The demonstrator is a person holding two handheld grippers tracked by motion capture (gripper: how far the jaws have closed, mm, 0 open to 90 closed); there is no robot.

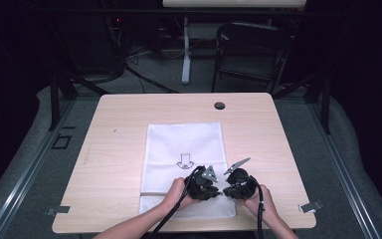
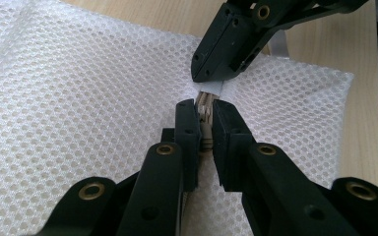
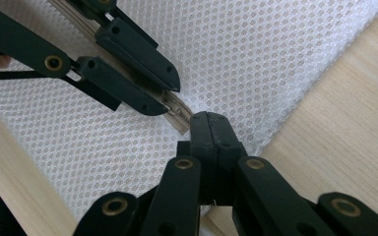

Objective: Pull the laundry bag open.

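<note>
Both grippers meet over the near end of a white mesh bag (image 1: 185,149) lying flat on a wooden table (image 1: 104,149). Left gripper (image 2: 204,109) is clamped on the bag's beige zipper (image 2: 204,105). Right gripper (image 3: 210,119) has its jaws pressed together at the zipper's end, pinching a white tab (image 2: 210,88); the two tips are almost touching.

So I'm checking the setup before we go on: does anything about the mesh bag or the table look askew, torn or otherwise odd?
Nothing stands out. The white mesh bag lies flat and square on the table, with no tear visible. The left gripper is shut on its beige zipper, and the right gripper is shut at the zipper's end.
</note>
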